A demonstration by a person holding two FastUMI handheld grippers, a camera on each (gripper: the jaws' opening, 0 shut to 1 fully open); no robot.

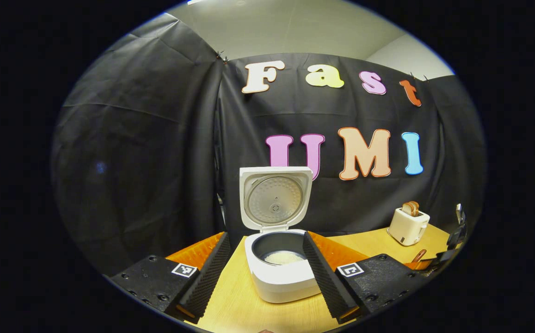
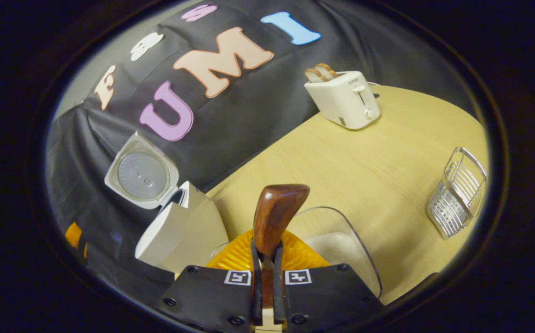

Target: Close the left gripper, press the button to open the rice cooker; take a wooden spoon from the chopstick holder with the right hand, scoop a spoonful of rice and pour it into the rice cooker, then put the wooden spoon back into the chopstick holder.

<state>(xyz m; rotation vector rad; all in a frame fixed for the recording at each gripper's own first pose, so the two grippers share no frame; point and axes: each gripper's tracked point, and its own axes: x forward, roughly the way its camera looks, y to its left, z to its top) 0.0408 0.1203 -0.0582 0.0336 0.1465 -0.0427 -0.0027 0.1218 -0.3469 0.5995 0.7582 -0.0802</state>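
The white rice cooker (image 1: 281,277) stands on the table with its lid (image 1: 274,199) swung up; some rice (image 1: 282,257) lies in its dark pot. My left gripper (image 1: 265,282) is open, its fingers wide apart just short of the cooker's front. My right gripper (image 2: 266,273) is shut on the handle of the brown wooden spoon (image 2: 277,215), whose bowl points forward above a clear container (image 2: 341,231) holding rice (image 2: 329,247). In the right gripper view the cooker (image 2: 175,231) is close on the left. The wire chopstick holder (image 2: 457,194) stands at the right.
A cream toaster (image 2: 343,99) with bread slices stands at the back of the wooden table (image 2: 364,162), also seen as the toaster (image 1: 408,224) in the left gripper view. The other gripper (image 1: 452,240) shows at that view's far right edge. Black cloth walls close the back.
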